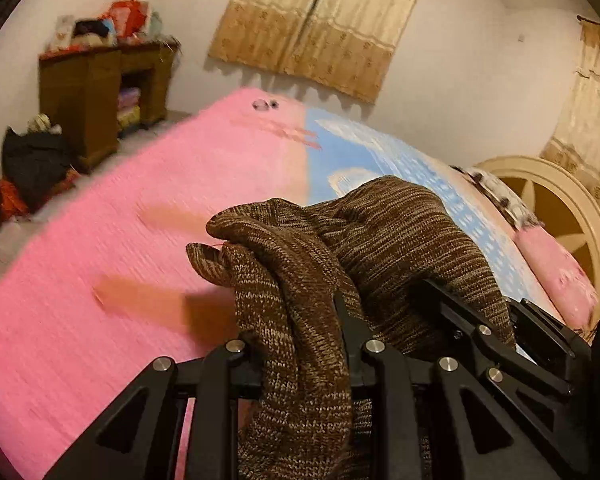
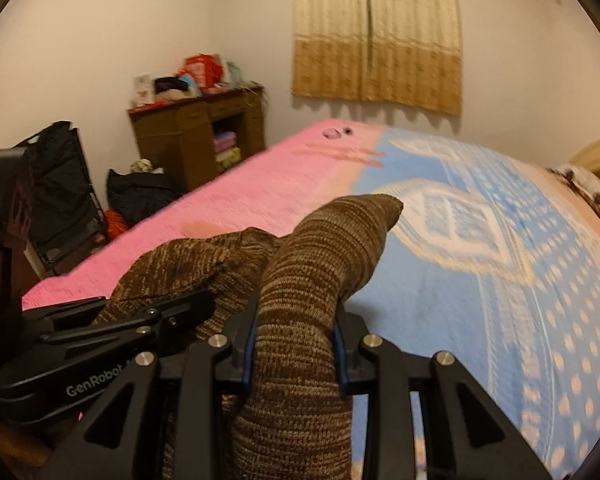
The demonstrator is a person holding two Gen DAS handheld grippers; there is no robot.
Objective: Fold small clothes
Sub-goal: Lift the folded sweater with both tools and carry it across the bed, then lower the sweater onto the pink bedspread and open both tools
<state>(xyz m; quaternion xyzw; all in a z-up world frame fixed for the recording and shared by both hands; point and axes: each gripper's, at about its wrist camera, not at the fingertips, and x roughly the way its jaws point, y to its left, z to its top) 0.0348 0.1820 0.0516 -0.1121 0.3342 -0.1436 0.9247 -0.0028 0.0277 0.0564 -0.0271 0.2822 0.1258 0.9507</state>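
A brown knitted garment (image 1: 340, 240) hangs bunched between both grippers, lifted above the pink and blue bedspread (image 1: 120, 240). My left gripper (image 1: 304, 344) is shut on one part of it, with knit draped over the fingers. My right gripper (image 2: 296, 344) is shut on another part of the brown garment (image 2: 324, 248), which stands up between the blue-padded fingers (image 2: 342, 356). The right gripper also shows at the right in the left wrist view (image 1: 480, 332), and the left gripper shows at the left in the right wrist view (image 2: 140, 320). The two grippers are close side by side.
The bedspread (image 2: 480, 280) covers a bed with a cream headboard (image 1: 560, 208) and a pink pillow (image 1: 556, 276) at the right. A brown wooden cabinet (image 1: 96, 92) with clutter on top and dark bags (image 1: 32, 164) stand by the far wall. Curtains (image 2: 376, 32) hang behind.
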